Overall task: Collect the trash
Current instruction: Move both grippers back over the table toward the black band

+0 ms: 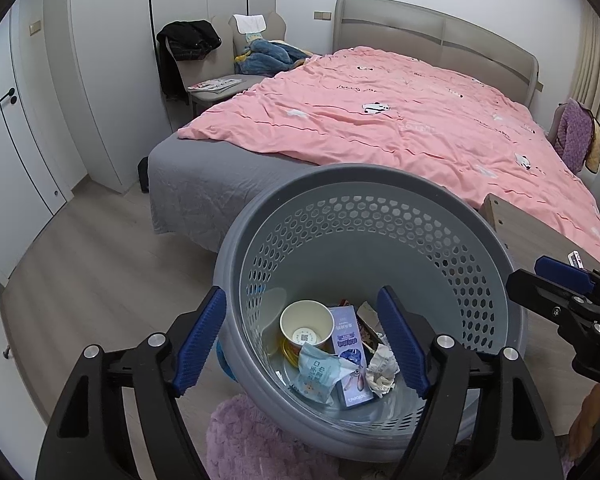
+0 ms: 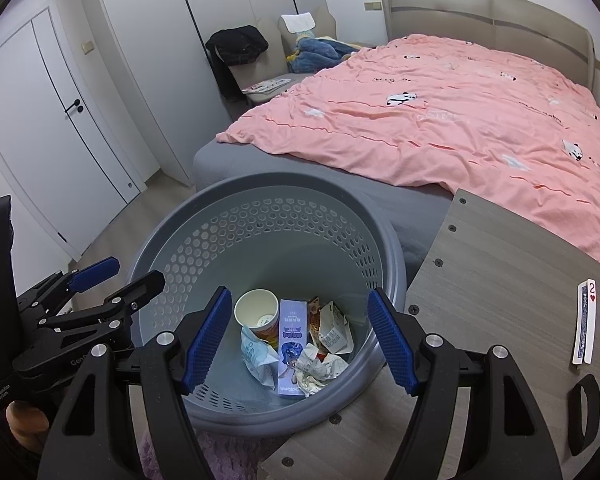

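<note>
A grey perforated basket (image 1: 340, 172) (image 2: 260, 182) stands on the floor at the foot of the bed. In its bottom lie a paper cup (image 1: 306, 322) (image 2: 256, 308), a blue box (image 1: 350, 344) (image 2: 290, 344), a pale wrapper (image 1: 320, 372) (image 2: 256, 352) and crumpled paper (image 1: 382, 368) (image 2: 314, 368). My left gripper (image 1: 302, 296) (image 2: 120, 276) hangs over the basket's left side, open, with nothing between its fingers. Over the right side my right gripper (image 2: 299, 292) (image 1: 540, 280) is open and holds nothing.
A bed with a pink duvet (image 1: 380, 120) fills the room behind the basket. A wooden tabletop (image 2: 500, 280) sits right of the basket, bearing a playing card (image 2: 586, 320) and a black strap loop (image 2: 584, 412). A purple rug (image 1: 240, 440) lies under the basket's near edge.
</note>
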### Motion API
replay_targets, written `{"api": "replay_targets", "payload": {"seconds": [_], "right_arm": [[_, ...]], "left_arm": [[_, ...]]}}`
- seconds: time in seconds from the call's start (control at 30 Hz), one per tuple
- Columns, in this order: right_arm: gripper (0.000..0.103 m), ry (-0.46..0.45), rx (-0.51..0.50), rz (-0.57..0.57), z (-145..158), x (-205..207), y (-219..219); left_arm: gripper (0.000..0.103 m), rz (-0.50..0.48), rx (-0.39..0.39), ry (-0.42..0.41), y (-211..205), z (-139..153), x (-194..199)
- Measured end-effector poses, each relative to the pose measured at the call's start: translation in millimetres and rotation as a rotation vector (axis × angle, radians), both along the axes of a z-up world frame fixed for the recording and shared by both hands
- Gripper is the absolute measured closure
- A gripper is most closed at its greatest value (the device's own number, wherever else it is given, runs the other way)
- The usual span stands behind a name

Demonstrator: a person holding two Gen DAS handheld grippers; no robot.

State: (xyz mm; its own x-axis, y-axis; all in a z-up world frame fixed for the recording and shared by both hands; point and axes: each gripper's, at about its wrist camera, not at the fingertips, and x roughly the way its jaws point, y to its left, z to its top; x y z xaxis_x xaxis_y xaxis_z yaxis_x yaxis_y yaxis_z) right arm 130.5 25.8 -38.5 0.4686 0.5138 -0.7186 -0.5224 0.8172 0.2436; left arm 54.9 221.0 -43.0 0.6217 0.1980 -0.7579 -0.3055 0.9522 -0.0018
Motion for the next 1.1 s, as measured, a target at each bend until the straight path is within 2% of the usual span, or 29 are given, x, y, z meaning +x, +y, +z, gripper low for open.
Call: {"api": "replay_targets", "payload": {"seconds": [0.63, 1.1], "right_arm": [[0.023, -0.027, 0.026, -0.071, 8.6, -23.8, -46.6], [0.020, -0.045, 0.036, -0.160, 10.7, -47.6, -101.9]], "left_arm": [[0.023, -0.032, 0.029, -0.018, -28.1, 14.6, -19.1], [0.023, -0.132, 0.038, -0.024, -77.9, 21.1, -32.0]]}}
